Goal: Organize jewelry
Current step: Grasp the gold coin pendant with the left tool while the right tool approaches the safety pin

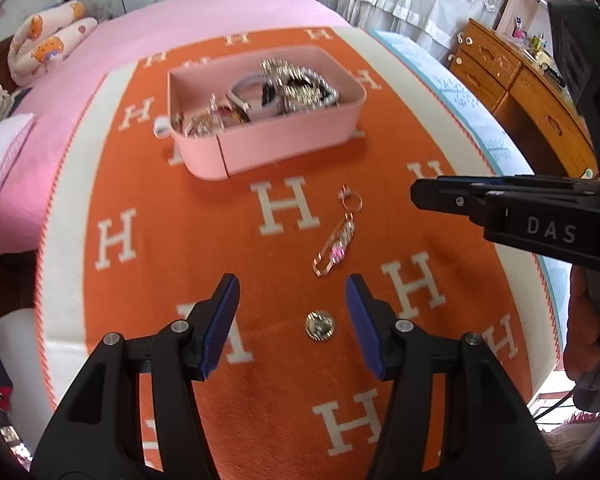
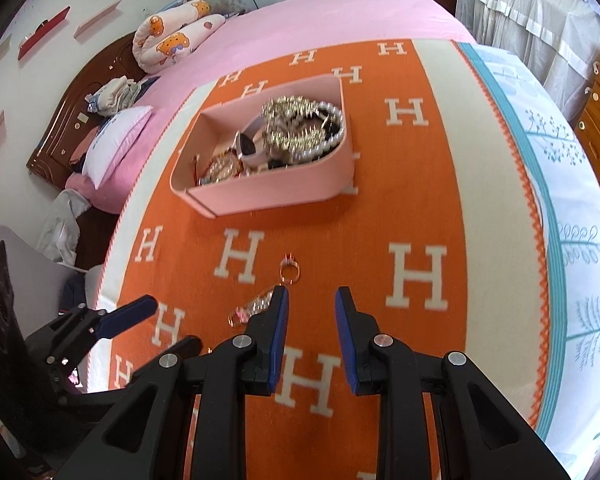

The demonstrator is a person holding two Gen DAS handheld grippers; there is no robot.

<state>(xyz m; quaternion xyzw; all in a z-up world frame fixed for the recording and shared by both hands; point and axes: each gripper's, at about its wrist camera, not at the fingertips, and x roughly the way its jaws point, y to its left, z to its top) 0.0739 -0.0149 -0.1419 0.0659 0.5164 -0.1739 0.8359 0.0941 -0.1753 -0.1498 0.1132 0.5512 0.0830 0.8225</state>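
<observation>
Sitting flat on the fuzzy blanket [image 1: 188,216], the coin [image 1: 319,326] could slip from the wide-open, empty left tongs [image 1: 292,320]; right tongs [image 2: 311,334] also open, empty.

Open left tongs [image 1: 292,326] above coin pendant [image 1: 319,326]

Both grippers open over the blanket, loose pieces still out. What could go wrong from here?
1. The round gold pendant lies flat on the soft orange blanket; the left gripper may pinch fabric instead.
2. The rose-gold ring is tiny and could slip from the right gripper.
3. The pink box looks full; additions may spill.
</observation>
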